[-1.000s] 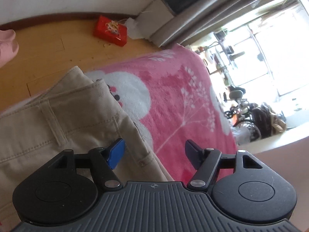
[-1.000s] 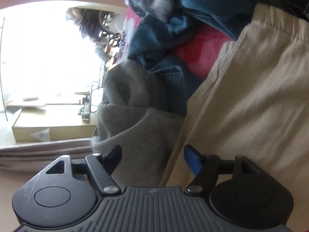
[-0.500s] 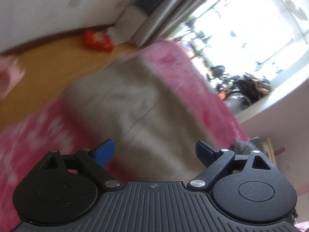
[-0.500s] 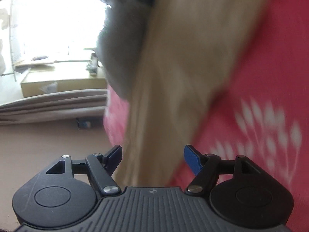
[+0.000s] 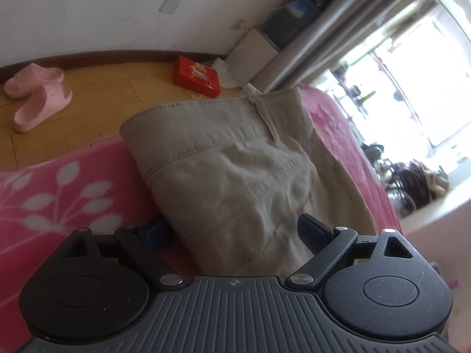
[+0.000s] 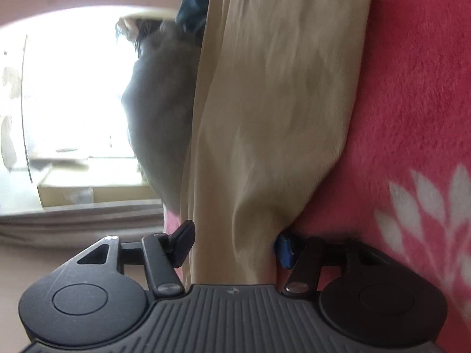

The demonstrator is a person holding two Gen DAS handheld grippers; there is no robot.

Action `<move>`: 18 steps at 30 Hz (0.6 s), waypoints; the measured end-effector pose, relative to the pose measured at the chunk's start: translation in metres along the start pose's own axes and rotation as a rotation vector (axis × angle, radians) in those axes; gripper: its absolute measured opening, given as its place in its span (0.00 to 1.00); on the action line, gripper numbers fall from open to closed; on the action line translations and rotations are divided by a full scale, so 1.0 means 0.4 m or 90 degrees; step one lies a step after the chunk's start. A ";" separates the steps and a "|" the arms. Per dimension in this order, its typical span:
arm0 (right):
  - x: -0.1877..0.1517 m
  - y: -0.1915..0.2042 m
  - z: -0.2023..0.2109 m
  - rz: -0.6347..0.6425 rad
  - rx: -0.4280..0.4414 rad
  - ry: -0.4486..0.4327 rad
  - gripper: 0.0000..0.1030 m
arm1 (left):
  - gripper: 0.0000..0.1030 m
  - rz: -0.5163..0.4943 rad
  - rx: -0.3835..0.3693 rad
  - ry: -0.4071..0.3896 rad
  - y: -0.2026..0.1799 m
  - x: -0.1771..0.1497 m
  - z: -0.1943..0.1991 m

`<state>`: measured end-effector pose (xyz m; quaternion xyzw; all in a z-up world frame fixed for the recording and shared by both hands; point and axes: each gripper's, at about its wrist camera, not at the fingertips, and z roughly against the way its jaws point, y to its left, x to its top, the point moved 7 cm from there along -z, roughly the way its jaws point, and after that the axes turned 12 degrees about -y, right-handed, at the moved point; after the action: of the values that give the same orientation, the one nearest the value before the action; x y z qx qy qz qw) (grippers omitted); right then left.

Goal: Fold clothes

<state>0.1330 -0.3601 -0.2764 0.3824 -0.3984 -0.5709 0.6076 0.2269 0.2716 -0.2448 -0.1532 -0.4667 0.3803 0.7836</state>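
- Left gripper (image 5: 232, 231): fingers spread wide around the khaki trousers (image 5: 235, 161); nine-o'clock pad half hidden under cloth.
- Right gripper (image 6: 234, 242): parted, trouser cloth between; firm grip unclear.

White wall (image 5: 88, 8) with dark skirting ahead of me, wood floor (image 5: 97, 103), pink slippers (image 5: 38, 94), red box (image 5: 196, 76), grey curtain (image 5: 323, 29) beside a glaring window (image 5: 412, 82), pink floral blanket (image 5: 59, 194) over my bed, cardboard box (image 6: 88, 195)

Your left gripper (image 5: 232, 231) has bare pink blanket (image 5: 59, 188) free to its left; beige trousers (image 5: 235, 158) fill its front, and the grey garment (image 6: 159, 111) crowds the right gripper's (image 6: 234, 245) left
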 end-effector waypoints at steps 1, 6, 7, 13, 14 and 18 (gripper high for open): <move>0.002 -0.002 -0.002 -0.007 0.007 -0.016 0.53 | 0.86 -0.006 0.009 -0.008 -0.004 -0.001 -0.007; 0.014 0.006 -0.034 -0.018 0.015 -0.062 0.40 | 0.69 -0.069 0.065 -0.041 -0.024 -0.006 -0.001; 0.012 0.007 -0.047 -0.007 0.005 -0.065 0.34 | 0.62 -0.075 0.076 -0.046 -0.025 -0.005 0.002; 0.012 0.030 -0.031 0.038 -0.032 -0.074 0.10 | 0.28 -0.091 0.112 -0.056 -0.041 0.018 0.020; 0.012 0.035 -0.023 0.045 -0.037 -0.075 0.10 | 0.24 -0.092 0.113 -0.055 -0.046 0.024 0.028; 0.014 0.053 0.006 0.071 -0.056 -0.080 0.09 | 0.19 -0.096 0.115 -0.050 -0.065 0.050 0.065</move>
<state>0.1392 -0.3647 -0.2557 0.2961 -0.4308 -0.5762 0.6283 0.2222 0.2663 -0.2036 -0.0317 -0.4711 0.3667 0.8016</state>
